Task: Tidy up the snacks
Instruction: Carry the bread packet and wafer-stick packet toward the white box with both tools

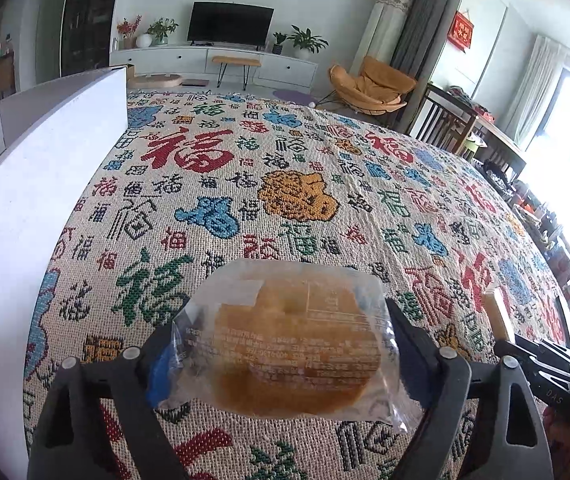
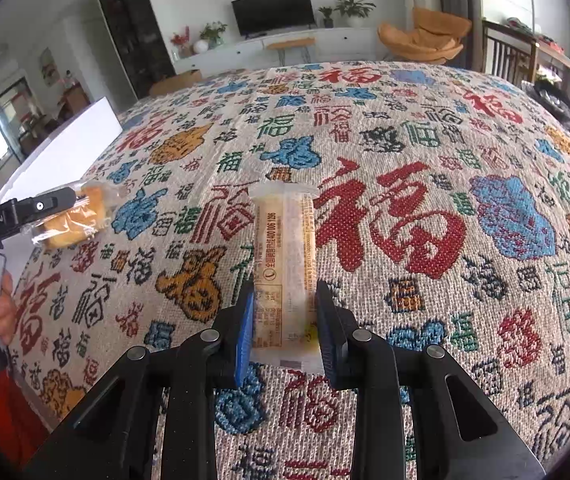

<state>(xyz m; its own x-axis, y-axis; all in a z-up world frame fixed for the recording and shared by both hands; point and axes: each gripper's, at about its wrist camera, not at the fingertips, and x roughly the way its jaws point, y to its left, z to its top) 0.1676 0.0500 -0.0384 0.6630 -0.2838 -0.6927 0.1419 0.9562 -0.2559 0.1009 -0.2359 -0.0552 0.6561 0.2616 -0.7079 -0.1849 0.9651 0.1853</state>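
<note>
My left gripper (image 1: 285, 344) is shut on a round golden cake in a clear wrapper (image 1: 289, 344), held over the patterned cloth. It also shows in the right wrist view (image 2: 71, 216), gripped at the far left. My right gripper (image 2: 285, 320) is shut on a long pale yellow snack bar in a clear wrapper (image 2: 285, 248), which points away from me. The bar's tip (image 1: 497, 312) shows at the right of the left wrist view. A white box (image 1: 45, 168) stands at the left; the left gripper is just right of it.
The table is covered with a woven cloth (image 1: 325, 184) printed with red, blue and green characters. Beyond it are a TV cabinet (image 1: 221, 60), an orange chair (image 1: 373, 84) and dark wooden furniture (image 1: 457, 120) at the right.
</note>
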